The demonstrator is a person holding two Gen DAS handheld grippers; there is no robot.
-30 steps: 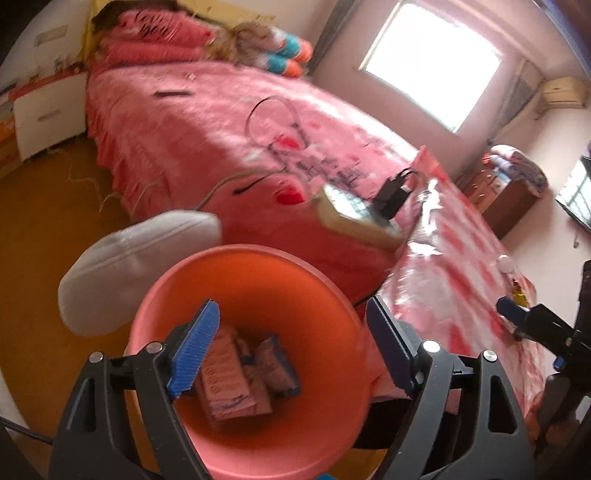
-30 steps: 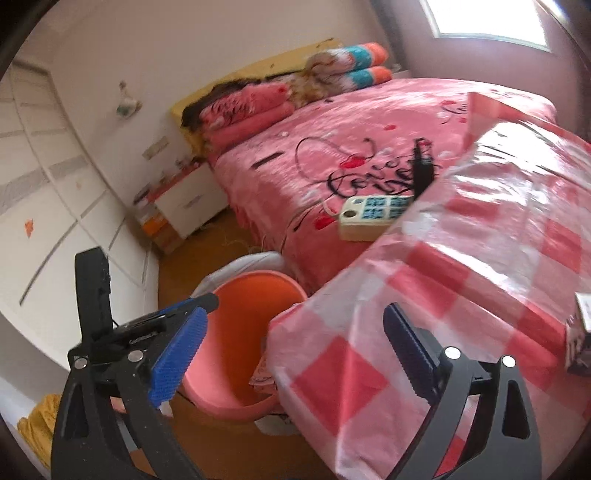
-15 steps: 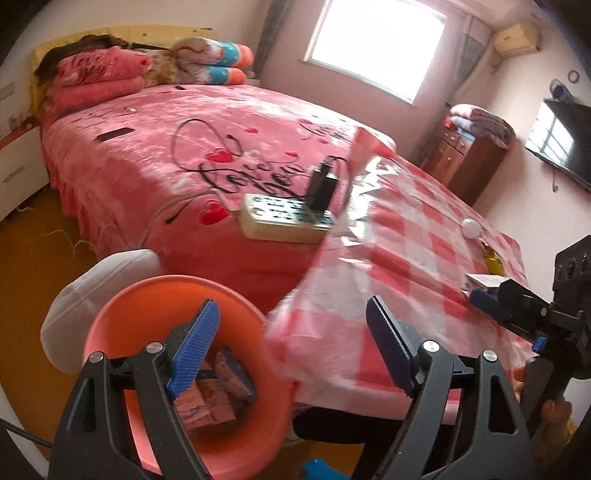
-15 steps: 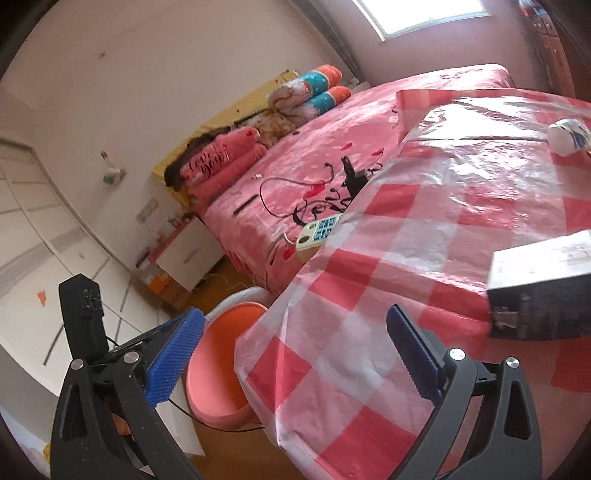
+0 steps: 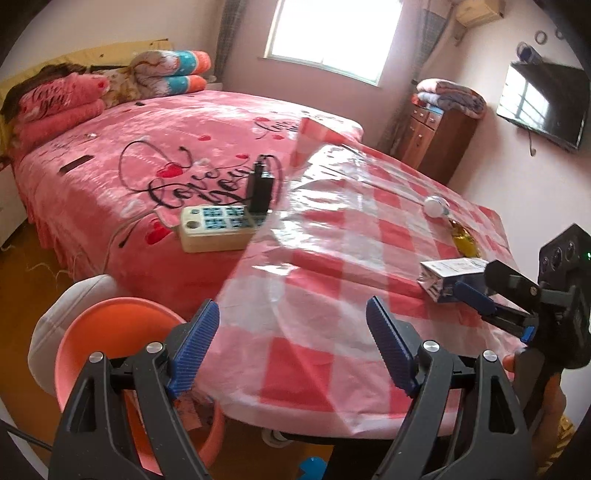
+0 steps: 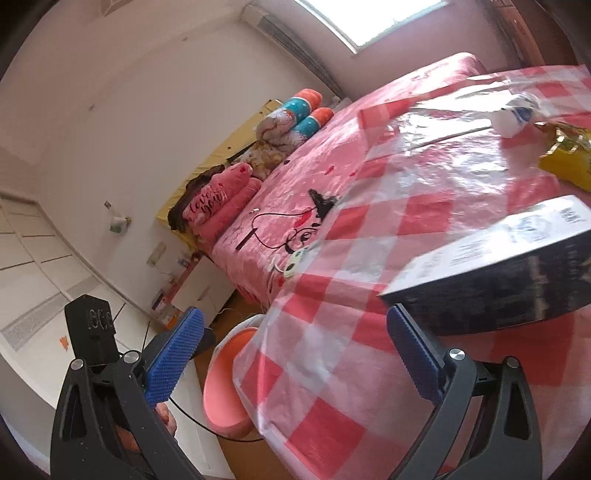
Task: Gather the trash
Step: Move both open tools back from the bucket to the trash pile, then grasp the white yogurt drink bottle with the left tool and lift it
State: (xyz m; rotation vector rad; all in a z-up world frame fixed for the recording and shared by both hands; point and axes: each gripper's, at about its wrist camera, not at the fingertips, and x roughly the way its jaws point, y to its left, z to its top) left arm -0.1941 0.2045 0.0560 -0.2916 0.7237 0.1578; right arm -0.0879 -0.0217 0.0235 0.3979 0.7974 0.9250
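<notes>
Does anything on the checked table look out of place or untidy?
Yes. A dark box, a crumpled white scrap and a yellow wrapper lie scattered on the checked tablecloth; they look like litter.

Bright daylight comes in from the window [image 5: 334, 35] far ahead of the jaws. The shiny worktop [image 5: 332, 258] glares white. Edges bend round, and things look blurry.
</notes>
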